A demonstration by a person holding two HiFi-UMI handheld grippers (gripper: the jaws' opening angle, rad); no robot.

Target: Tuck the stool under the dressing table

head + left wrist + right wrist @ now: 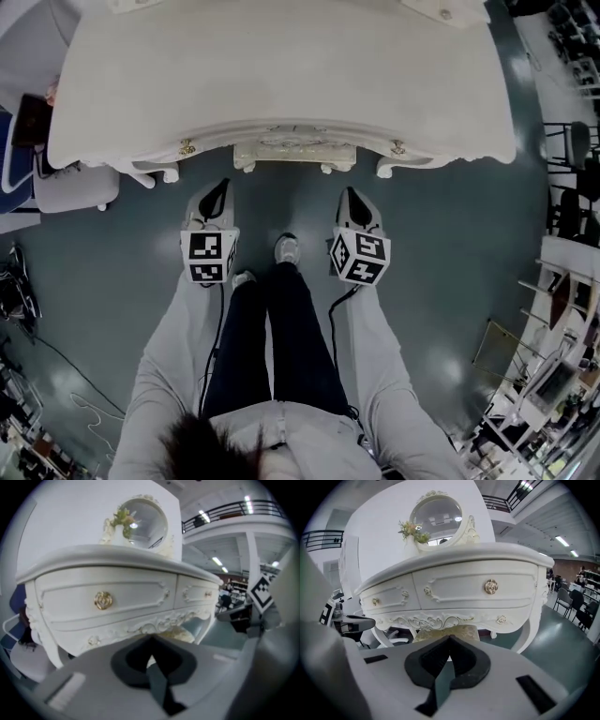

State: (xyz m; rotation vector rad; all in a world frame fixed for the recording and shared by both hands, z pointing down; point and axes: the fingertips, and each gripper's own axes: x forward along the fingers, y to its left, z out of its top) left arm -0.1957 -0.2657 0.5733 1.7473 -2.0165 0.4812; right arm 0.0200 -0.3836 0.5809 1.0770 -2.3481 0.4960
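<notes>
The white carved dressing table [281, 75] stands in front of me. Under its middle sits the stool [293, 155], with only its pale front edge showing in the head view. Its gold patterned cushion [464, 631] shows below the carved apron [426, 620] in the right gripper view, and more faintly as the cushion [180, 632] in the left gripper view. My left gripper [217, 189] [151, 640] and right gripper [352, 193] [449, 638] hang side by side short of the table front, apart from the stool. Both are shut with nothing between the jaws.
A round mirror [438, 515] with a small flower sprig stands on the tabletop. A white chair [75, 187] sits beside the table's left end. Dark office chairs [572, 150] and shelving [553, 356] line the right. Cables [56, 370] lie on the floor at lower left. My feet [286, 249] stand between the grippers.
</notes>
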